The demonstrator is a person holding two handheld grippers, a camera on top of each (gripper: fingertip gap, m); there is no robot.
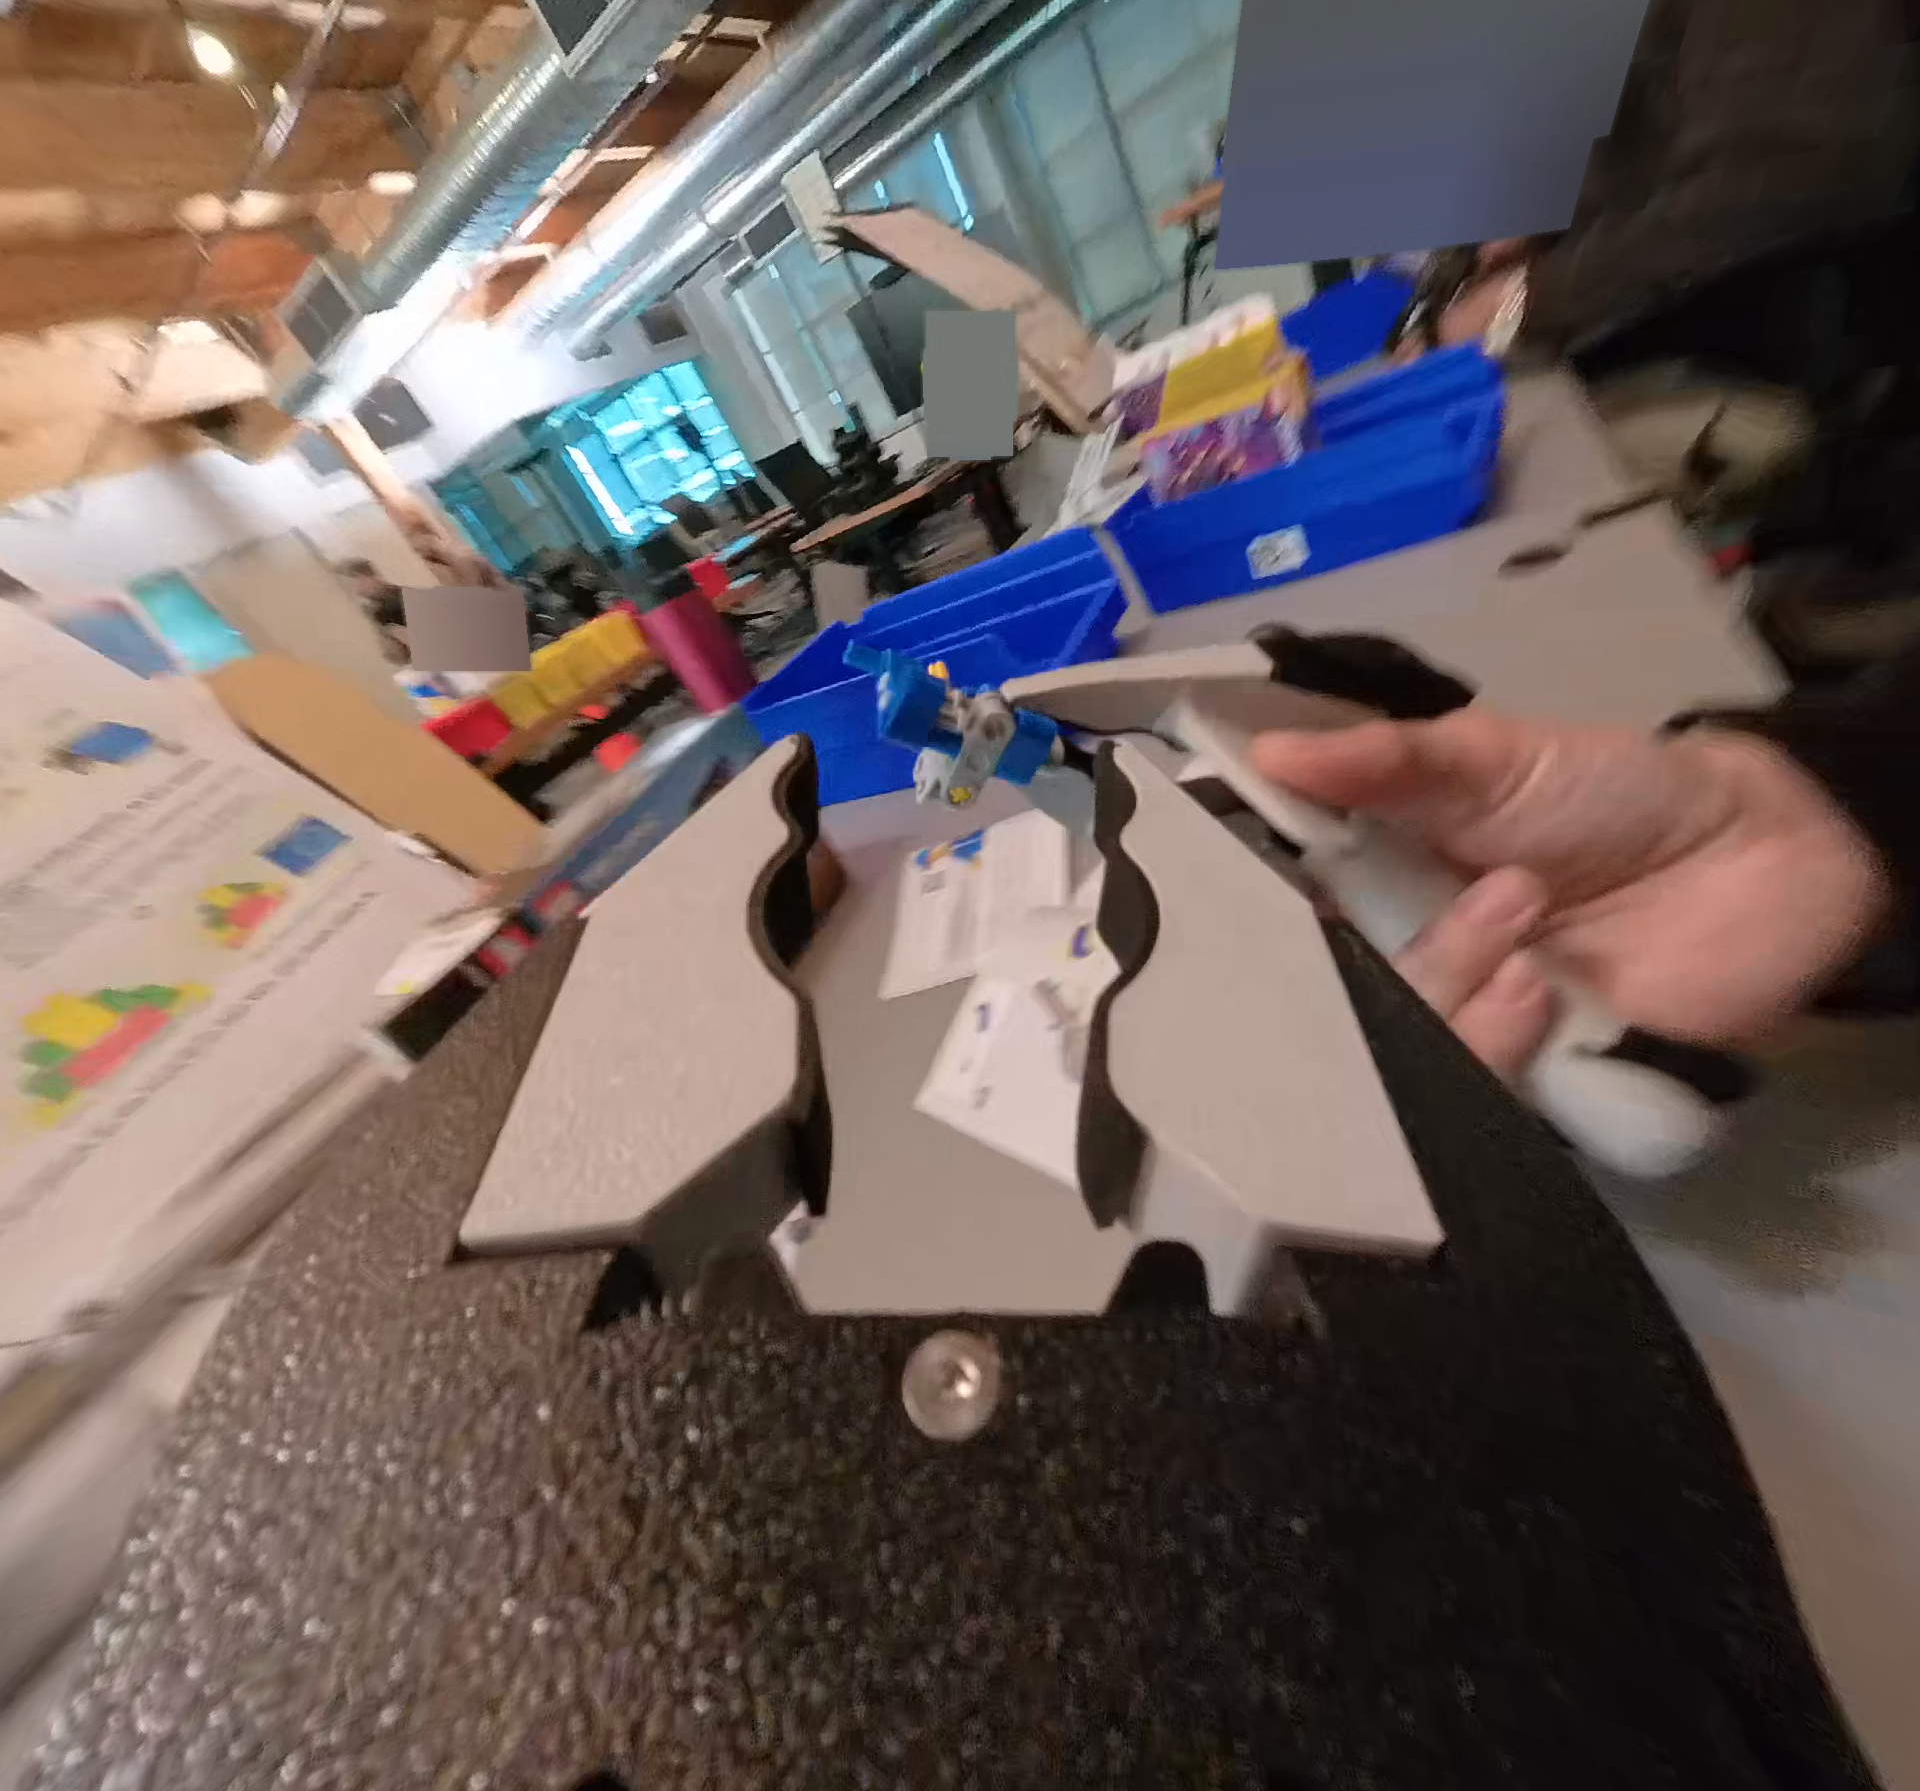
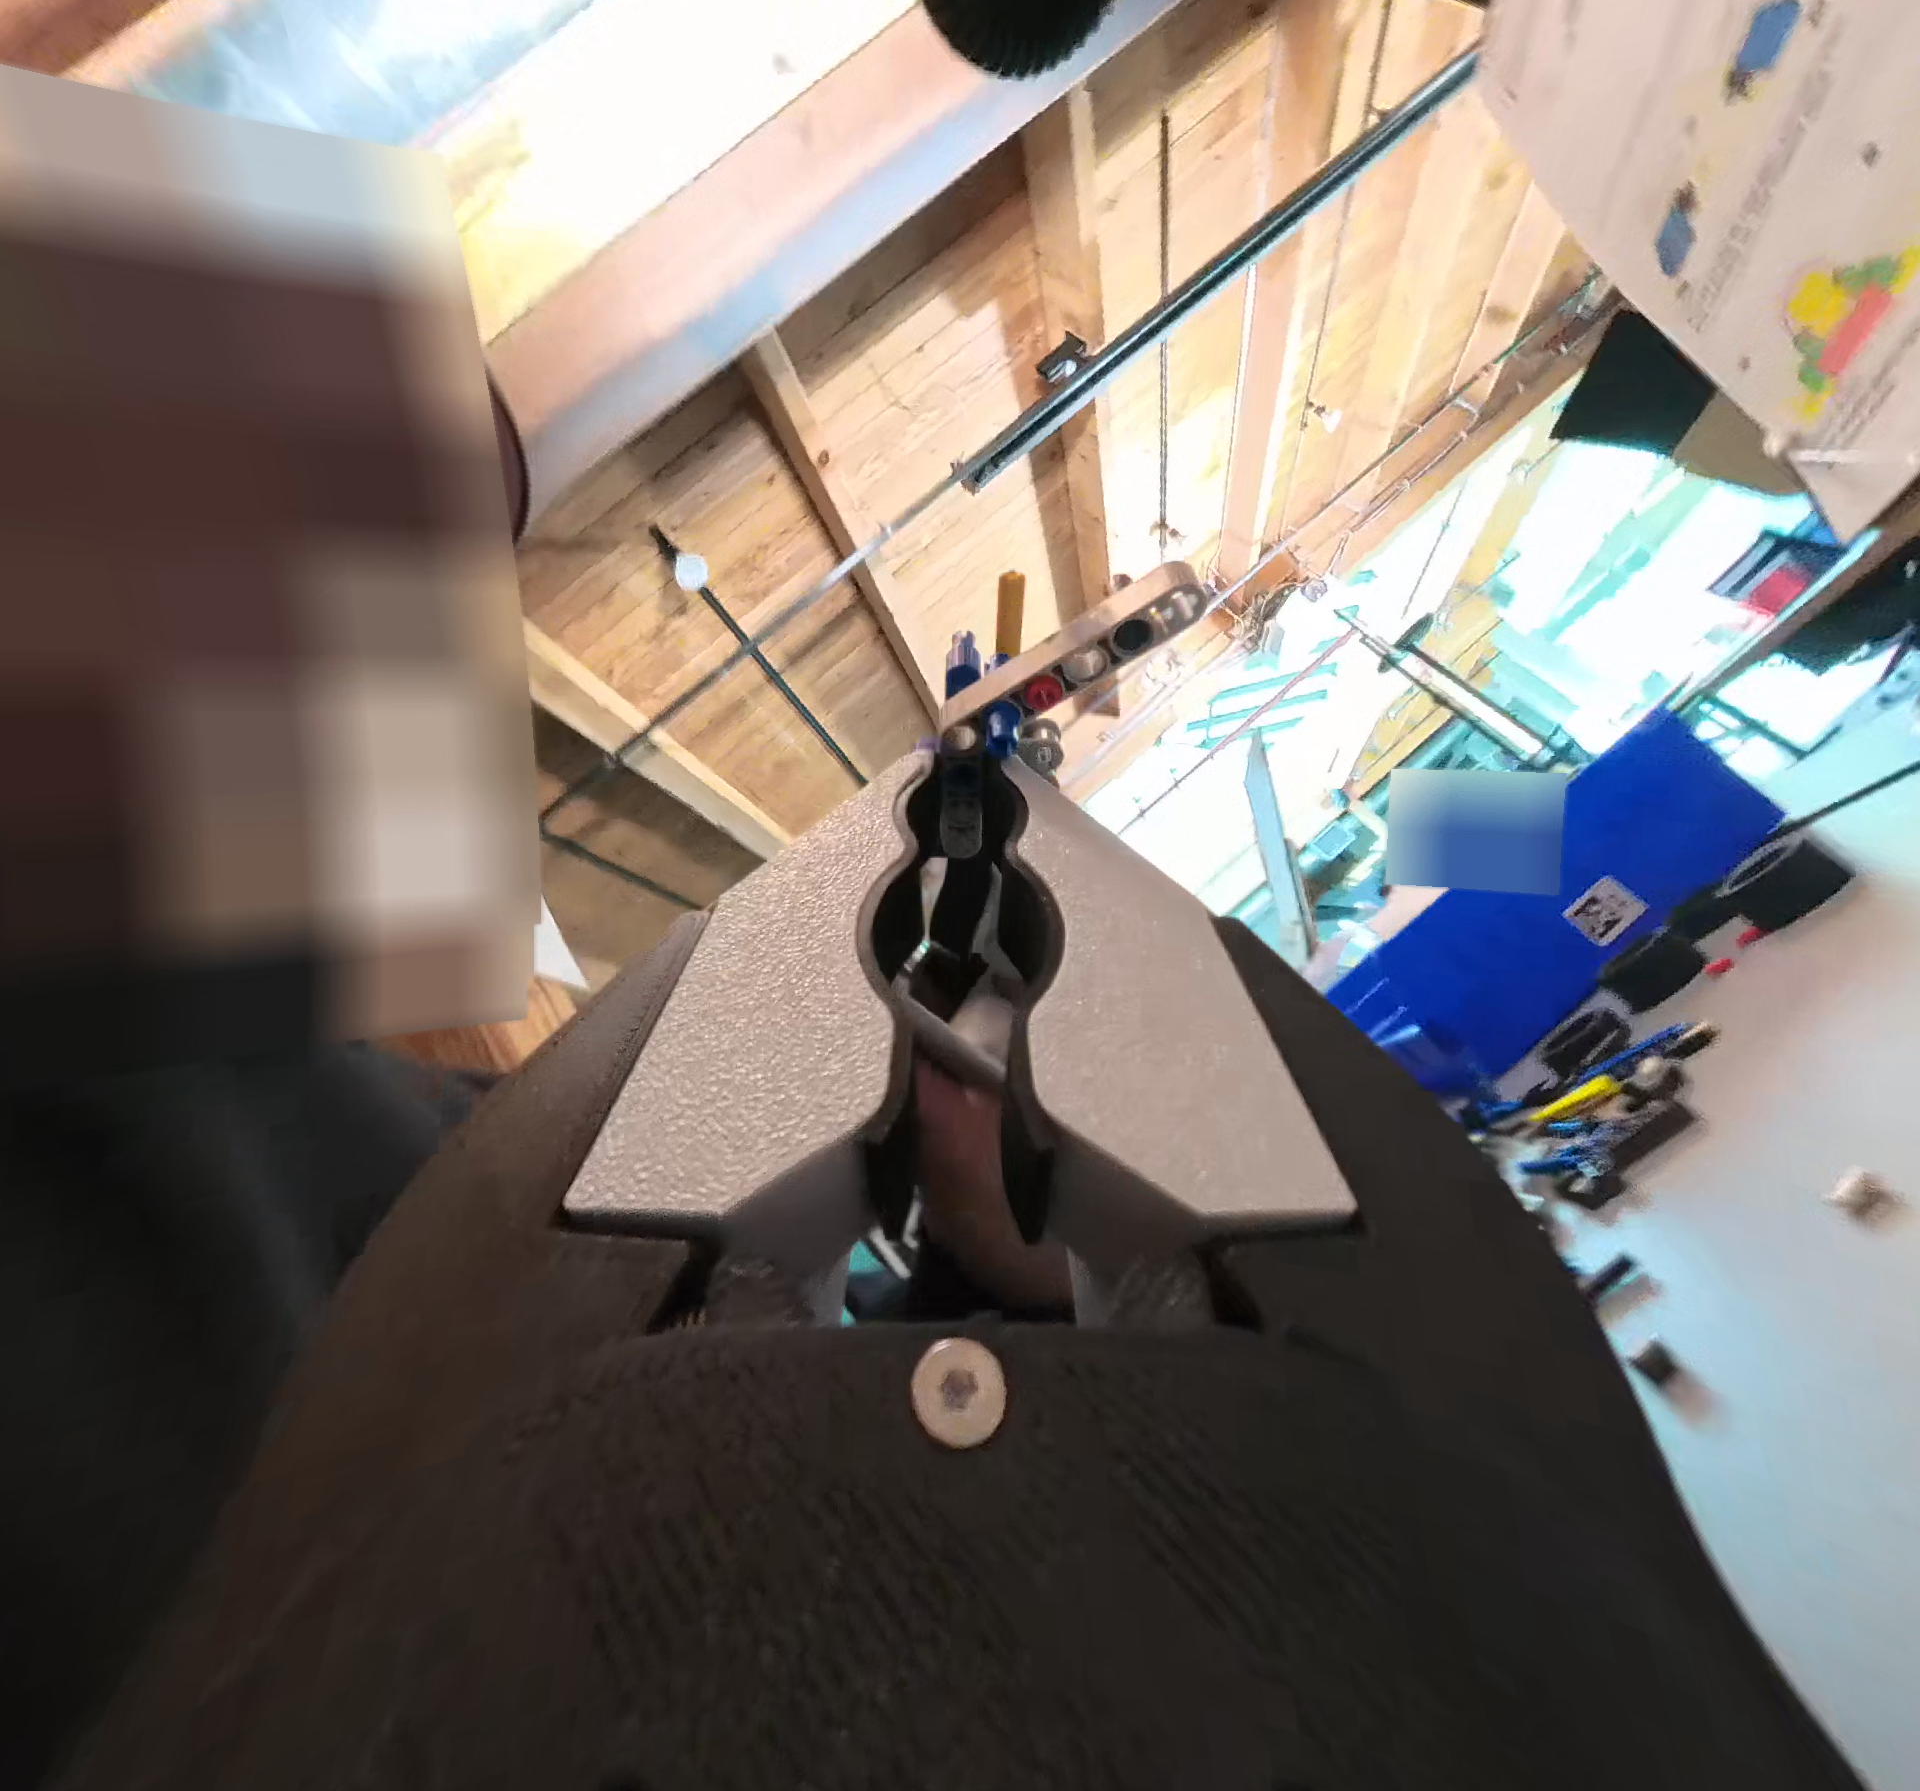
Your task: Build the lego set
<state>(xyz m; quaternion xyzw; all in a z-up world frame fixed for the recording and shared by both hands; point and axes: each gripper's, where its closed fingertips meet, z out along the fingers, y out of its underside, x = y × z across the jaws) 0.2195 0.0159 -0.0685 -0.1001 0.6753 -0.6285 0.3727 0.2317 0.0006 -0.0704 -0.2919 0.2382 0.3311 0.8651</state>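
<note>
A small lego assembly (image 1: 956,725) of blue and grey pieces hangs in the air just beyond my left gripper's fingertips. My left gripper (image 1: 951,806) is open and empty, and its jaws stand wide apart below the assembly. My right gripper (image 1: 1060,718) comes in from the right, held by a hand (image 1: 1579,889), and is shut on the assembly. In the right wrist view the right gripper (image 2: 964,754) points up at the ceiling. It grips the assembly's black part, and a grey holed beam (image 2: 1101,645), blue pins and a tan axle (image 2: 1008,607) stick out past the tips.
Instruction sheets (image 1: 977,900) lie on the grey table under the left gripper. Blue bins (image 1: 1299,515) stand behind, one holding a colourful box (image 1: 1216,411). A cardboard box (image 1: 384,765) and a poster (image 1: 156,910) are at the left. Loose parts (image 2: 1590,1118) lie on the table.
</note>
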